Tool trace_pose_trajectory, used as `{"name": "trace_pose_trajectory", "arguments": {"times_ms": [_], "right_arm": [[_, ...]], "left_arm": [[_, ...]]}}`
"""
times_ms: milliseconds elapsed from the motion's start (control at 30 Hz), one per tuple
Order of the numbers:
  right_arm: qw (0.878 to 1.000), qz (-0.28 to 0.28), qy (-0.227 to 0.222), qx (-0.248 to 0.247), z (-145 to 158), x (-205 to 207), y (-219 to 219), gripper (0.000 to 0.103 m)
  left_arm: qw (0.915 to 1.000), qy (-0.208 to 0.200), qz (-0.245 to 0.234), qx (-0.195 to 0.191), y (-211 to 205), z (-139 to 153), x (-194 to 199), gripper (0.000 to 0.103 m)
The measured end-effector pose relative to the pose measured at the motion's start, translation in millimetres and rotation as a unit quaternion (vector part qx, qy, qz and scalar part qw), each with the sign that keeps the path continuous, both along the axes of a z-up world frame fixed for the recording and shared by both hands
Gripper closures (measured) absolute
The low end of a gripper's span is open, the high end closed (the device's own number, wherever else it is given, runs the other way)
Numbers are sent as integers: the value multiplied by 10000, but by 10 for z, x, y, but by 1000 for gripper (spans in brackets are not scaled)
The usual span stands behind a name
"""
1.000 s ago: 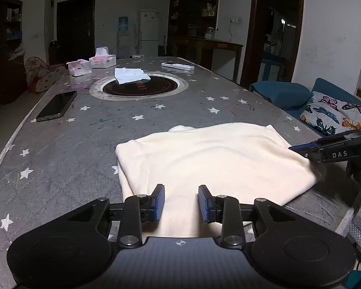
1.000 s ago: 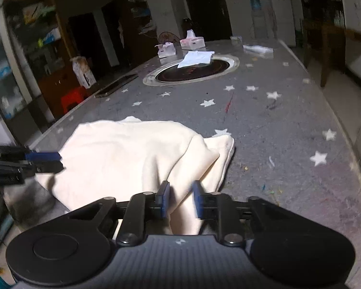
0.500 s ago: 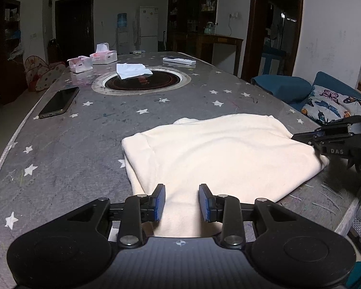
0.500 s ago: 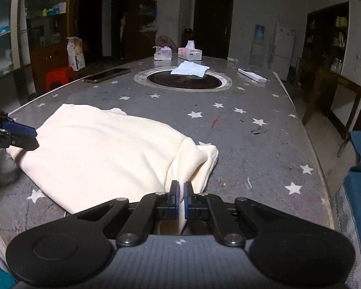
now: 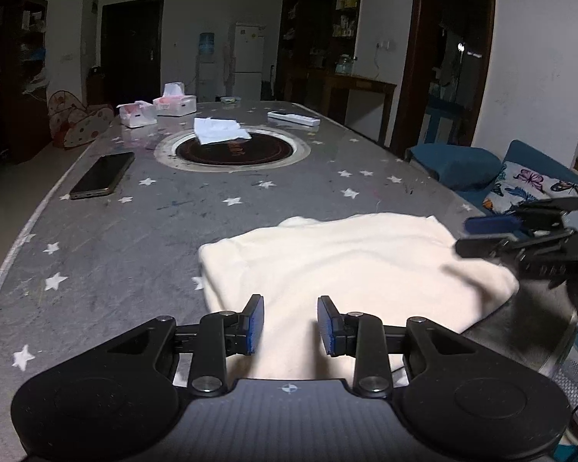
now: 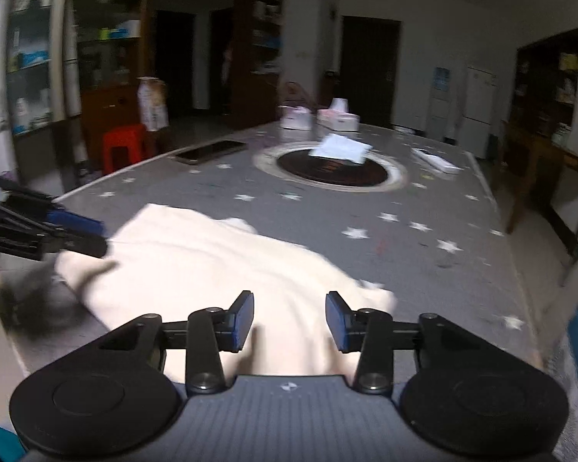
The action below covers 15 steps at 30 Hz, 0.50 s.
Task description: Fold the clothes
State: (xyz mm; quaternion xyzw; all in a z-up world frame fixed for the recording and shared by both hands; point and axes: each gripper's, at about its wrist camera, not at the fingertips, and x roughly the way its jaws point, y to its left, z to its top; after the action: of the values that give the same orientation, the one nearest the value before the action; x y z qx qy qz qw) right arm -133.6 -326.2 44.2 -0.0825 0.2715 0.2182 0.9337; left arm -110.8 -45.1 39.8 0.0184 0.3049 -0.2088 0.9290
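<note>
1. Right gripper (image 6: 289, 319): half a second ago its jaws were pinched shut on a fold of the cream garment (image 6: 219, 265). They now stand wide apart, with cloth lying flat beneath the gap and nothing held. The release is complete.

2. Left gripper (image 5: 291, 323): jaws spread, as in both earlier views. It hovers over the near edge of the garment and grips nothing.

3. Garment position: it lies on the near end of the star-patterned table (image 5: 135, 238), folded into a compact, roughly rectangular slab. Its near edge reaches the table's rim, below the two grippers. The raised ridge seen at the right-hand side a second ago is now laid down. That corner looks flatter, though the right wrist view is blurred by motion and fine creases cannot be judged.

4. Camera evidence: the right wrist view is smeared and its framing has swung, consistent with that gripper moving away from the cloth after letting go.

5. Meaning for the task: in my judgement one fold has just been laid and let go. Neither tool has hold of the cloth, so the next step needs a fresh grasp, or the folding is finished.

6. Surroundings: the phone (image 5: 102, 175) and tissue boxes (image 5: 173, 104) sit well apart from the work area.
</note>
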Motion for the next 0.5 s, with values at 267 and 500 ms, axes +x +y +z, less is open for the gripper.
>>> {"name": "trace_pose_trajectory", "arguments": {"times_ms": [267,500], "right_arm": [[9994,83,309,101,-255,137,208,34],[9994,59,210,264,-353,99,202,20]], "left_arm": [[9988,289,259,-301,63,-163,142,66],[9972,347,469,-473,56,-181,129,48]]}}
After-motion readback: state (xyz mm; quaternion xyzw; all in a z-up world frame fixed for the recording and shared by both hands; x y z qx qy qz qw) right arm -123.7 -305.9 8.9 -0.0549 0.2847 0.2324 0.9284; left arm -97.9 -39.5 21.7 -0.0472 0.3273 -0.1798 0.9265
